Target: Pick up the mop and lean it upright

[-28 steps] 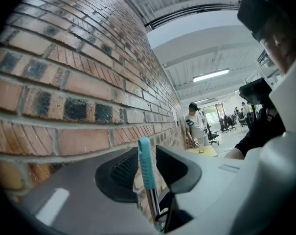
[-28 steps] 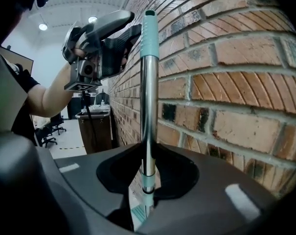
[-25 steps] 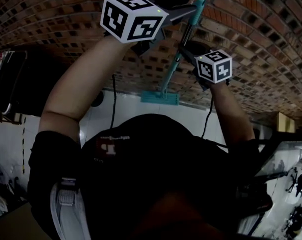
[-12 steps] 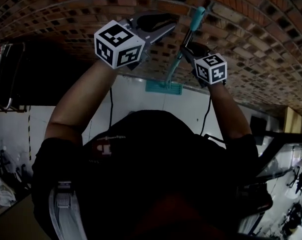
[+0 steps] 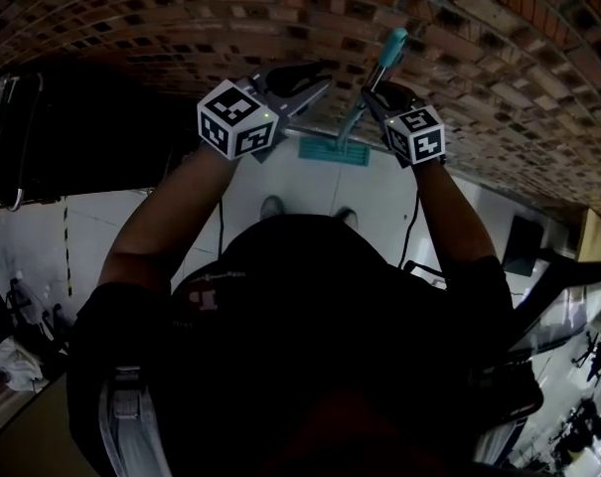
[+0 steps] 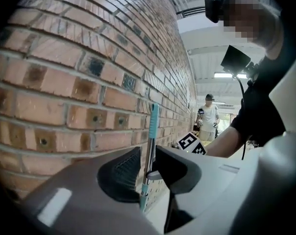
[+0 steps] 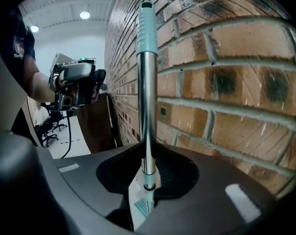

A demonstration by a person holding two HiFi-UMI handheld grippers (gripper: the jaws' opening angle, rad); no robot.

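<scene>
Mop (image 5: pixel 393 44) brought lower than a second ago, handle upright close beside brick wall (image 5: pixel 131 28), clamped by left gripper (image 5: pixel 320 79) and right gripper (image 5: pixel 375 95) alike, teal mop head (image 5: pixel 334 150) now near floor (image 5: pixel 280 179) at wall's foot, likely almost ready for leaning.

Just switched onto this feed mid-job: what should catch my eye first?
The teal-tipped mop stands nearly upright, close before the brick wall. The right gripper is clamped on it. The left gripper, whose jaws have just been closing, grips it too.
</scene>
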